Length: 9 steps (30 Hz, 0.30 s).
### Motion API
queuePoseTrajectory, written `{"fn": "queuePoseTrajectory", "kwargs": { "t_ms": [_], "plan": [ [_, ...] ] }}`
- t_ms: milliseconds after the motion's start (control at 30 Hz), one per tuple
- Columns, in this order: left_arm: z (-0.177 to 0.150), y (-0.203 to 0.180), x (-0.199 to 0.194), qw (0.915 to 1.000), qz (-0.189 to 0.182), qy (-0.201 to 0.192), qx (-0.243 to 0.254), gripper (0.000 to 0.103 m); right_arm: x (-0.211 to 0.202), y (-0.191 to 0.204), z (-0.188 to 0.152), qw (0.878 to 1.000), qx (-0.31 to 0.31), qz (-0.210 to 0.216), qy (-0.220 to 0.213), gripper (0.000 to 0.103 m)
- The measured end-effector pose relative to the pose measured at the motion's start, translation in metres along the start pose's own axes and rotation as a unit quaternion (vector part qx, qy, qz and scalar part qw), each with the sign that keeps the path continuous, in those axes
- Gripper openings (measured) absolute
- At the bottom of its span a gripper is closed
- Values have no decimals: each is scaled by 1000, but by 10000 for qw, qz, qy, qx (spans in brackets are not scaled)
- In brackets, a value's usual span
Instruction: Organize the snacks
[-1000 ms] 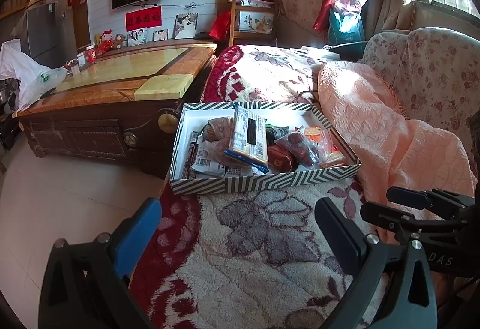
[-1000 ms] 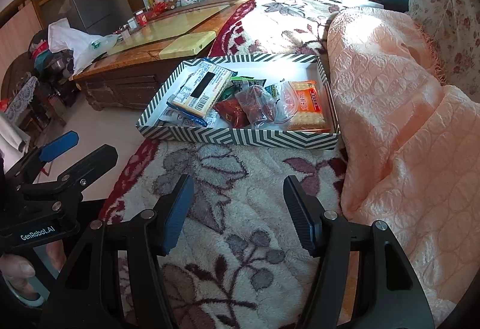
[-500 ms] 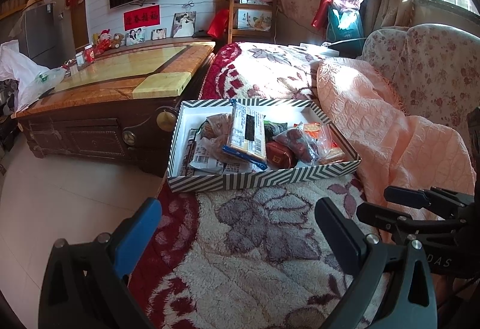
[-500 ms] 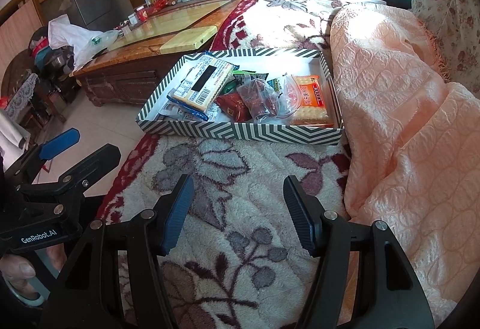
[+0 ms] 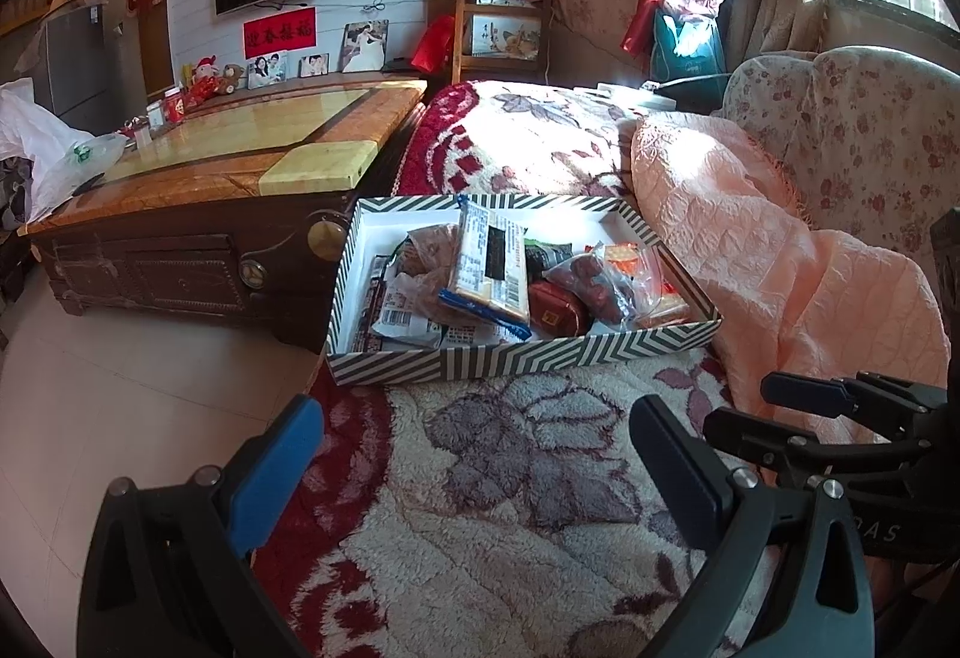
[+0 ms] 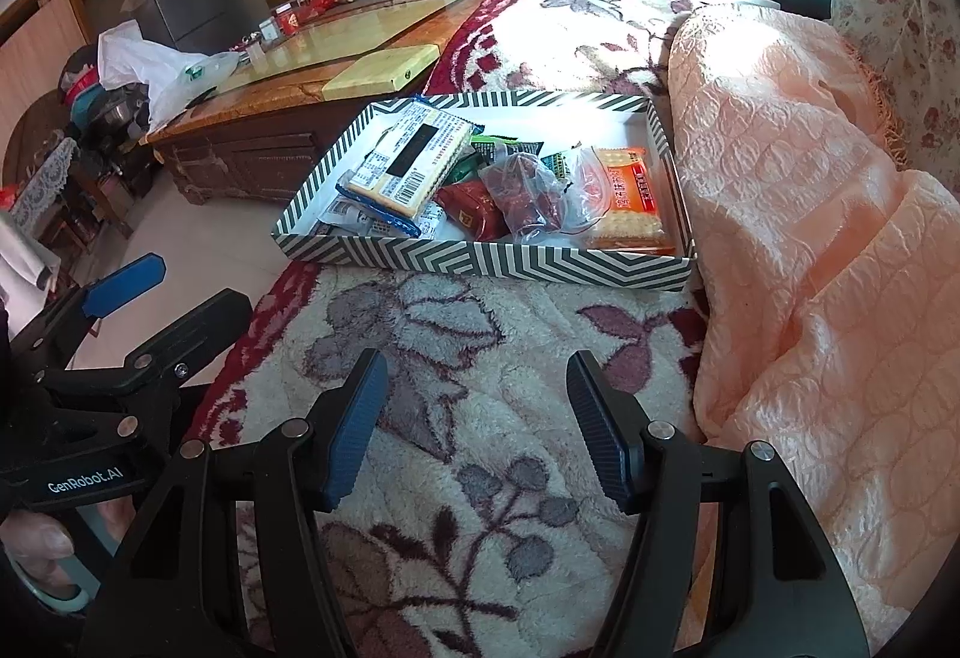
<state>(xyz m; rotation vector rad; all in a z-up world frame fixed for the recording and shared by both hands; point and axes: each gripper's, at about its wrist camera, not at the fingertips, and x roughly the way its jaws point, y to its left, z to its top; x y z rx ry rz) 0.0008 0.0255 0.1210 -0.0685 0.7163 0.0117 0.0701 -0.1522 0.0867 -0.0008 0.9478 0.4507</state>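
Observation:
A striped green-and-white box [image 5: 516,355] [image 6: 480,257] sits on a floral fleece blanket [image 5: 510,478] and holds several snacks: a long cracker pack [image 5: 489,268] [image 6: 414,160], a red packet [image 5: 555,313] [image 6: 471,211], a clear bag of dates [image 5: 606,283] [image 6: 528,193] and an orange biscuit pack [image 6: 624,205]. My left gripper [image 5: 474,460] is open and empty, short of the box. My right gripper [image 6: 477,409] is open and empty, also short of it, and shows at the right of the left wrist view [image 5: 840,406].
A wooden coffee table [image 5: 198,202] [image 6: 288,76] stands left of the sofa. A peach quilt [image 5: 780,268] [image 6: 810,214] lies bunched right of the box. Tiled floor [image 5: 108,406] is at the left. A white plastic bag [image 5: 42,148] rests on the table's far end.
Both grippers have moved slightly, so the box sits a little lower and nearer in both views. Both stay open and empty.

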Motion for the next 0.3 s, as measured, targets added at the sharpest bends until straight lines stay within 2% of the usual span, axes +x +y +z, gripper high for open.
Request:
{"fn": "queuePoseTrajectory", "kwargs": {
  "t_ms": [300],
  "plan": [
    [3,-1,5,10000,43,-20,30,103,4,-5,-1,10000,70,-13,60,63]
  ]
}}
